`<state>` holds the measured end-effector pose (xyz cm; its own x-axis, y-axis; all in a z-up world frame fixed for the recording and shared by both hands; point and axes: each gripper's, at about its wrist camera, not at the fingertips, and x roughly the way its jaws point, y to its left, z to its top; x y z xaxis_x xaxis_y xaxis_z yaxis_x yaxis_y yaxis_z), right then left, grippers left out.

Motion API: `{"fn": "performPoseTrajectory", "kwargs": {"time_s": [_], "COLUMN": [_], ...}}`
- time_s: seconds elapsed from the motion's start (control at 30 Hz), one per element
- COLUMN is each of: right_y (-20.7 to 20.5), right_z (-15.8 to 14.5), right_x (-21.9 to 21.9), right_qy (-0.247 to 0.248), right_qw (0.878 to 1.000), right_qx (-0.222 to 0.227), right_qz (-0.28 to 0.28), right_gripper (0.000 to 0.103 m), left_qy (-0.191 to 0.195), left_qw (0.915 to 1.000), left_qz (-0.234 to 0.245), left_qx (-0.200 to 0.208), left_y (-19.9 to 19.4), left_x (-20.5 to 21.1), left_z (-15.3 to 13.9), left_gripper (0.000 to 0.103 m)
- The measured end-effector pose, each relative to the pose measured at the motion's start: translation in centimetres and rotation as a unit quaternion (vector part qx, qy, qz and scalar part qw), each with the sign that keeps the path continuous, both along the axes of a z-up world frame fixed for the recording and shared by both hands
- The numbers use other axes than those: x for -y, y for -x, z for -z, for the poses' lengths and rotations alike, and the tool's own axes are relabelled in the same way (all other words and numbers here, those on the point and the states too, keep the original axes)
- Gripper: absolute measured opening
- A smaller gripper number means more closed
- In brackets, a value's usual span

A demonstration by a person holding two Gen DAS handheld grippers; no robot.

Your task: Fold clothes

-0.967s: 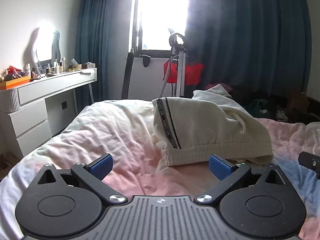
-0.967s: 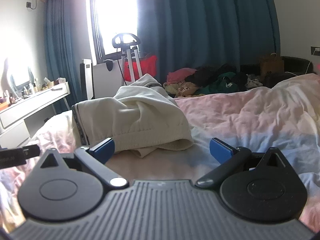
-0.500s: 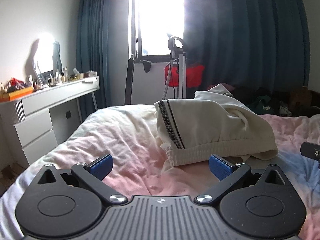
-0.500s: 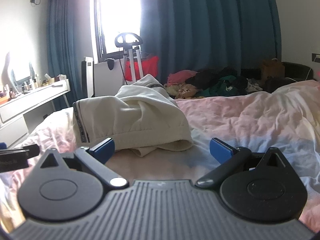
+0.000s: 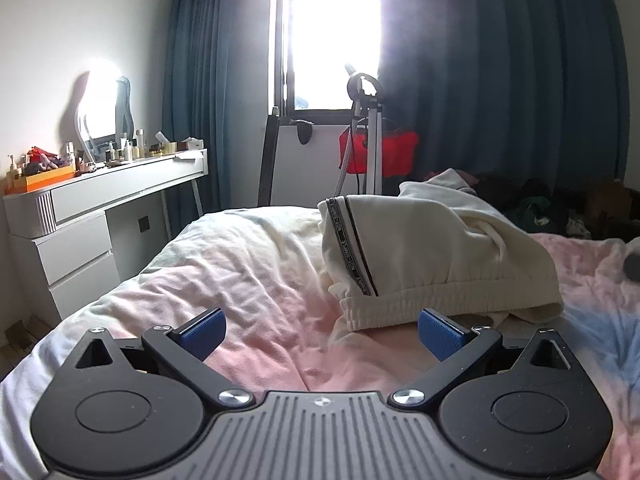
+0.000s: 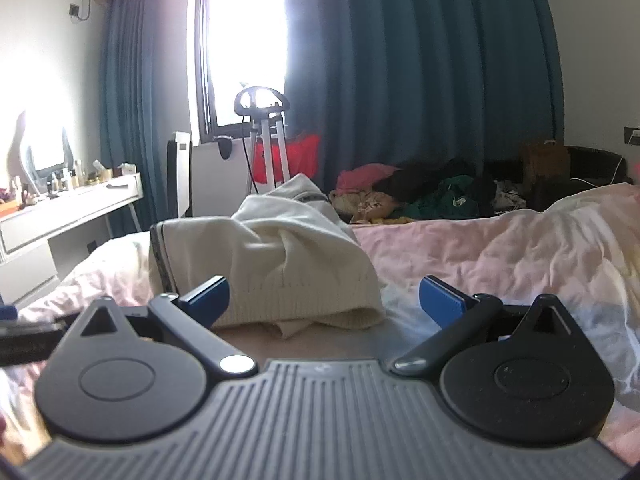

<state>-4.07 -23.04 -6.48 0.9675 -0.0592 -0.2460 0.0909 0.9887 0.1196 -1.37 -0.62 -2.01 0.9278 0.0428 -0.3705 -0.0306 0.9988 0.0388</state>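
Note:
A cream garment (image 5: 432, 256) with a black-and-white striped band lies bunched on the pink and white bed cover (image 5: 248, 276); it also shows in the right wrist view (image 6: 272, 264). My left gripper (image 5: 320, 334) is open and empty, low over the cover, just short of the garment's ribbed hem. My right gripper (image 6: 324, 300) is open and empty, close in front of the garment's near edge. Part of the left gripper (image 6: 24, 340) shows at the left edge of the right wrist view.
A white dresser (image 5: 88, 220) with bottles and a lit mirror stands left of the bed. A garment steamer stand (image 5: 366, 136) and red bag (image 5: 380, 152) are by the window. A pile of dark clothes (image 6: 432, 196) lies beyond the bed.
Both grippers have tilted up a little, so the room sits lower in view. The garment has not moved. Both grippers stay open.

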Motion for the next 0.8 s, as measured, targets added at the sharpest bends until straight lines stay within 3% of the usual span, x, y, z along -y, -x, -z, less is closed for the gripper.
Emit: {"fn": "performPoseTrajectory", "kwargs": {"time_s": [0.1,0.23,0.43,0.53,0.63,0.73,0.8], "right_y": [0.4,0.8,0.8,1.0,0.8,0.2,-0.2], "right_z": [-0.5,-1.3,-1.9,-2.1,-1.8,-1.2,-0.8], "right_x": [0.5,0.5,1.7,2.7,3.8,4.7,5.3], "right_qy": [-0.02,-0.016,-0.047,-0.073,-0.097,-0.115,-0.128], "right_qw": [1.0,1.0,0.999,0.997,0.995,0.993,0.992], "right_qx": [0.0,-0.002,-0.001,0.001,0.001,-0.005,-0.009], "right_qz": [-0.002,0.008,0.008,0.014,0.02,0.017,0.015], "right_gripper": [0.103,0.103,0.103,0.103,0.103,0.103,0.103], "left_qy": [-0.013,-0.026,-0.056,-0.09,-0.141,-0.199,-0.242], "left_qw": [0.9998,0.9979,0.9901,0.988,0.9838,0.9718,0.9625], "left_qz": [0.011,0.023,0.047,0.05,0.084,0.117,0.113], "left_qx": [-0.011,-0.055,-0.12,-0.115,-0.073,-0.046,-0.047], "left_y": [-0.7,-3.1,-7.6,-9.7,-11.0,-12.5,-13.9], "left_x": [0.5,1.3,2.6,3.9,5.8,7.8,8.7], "left_z": [1.0,2.9,6.4,8.0,8.6,9.2,10.0], "left_gripper": [0.103,0.103,0.103,0.102,0.102,0.103,0.103]}}
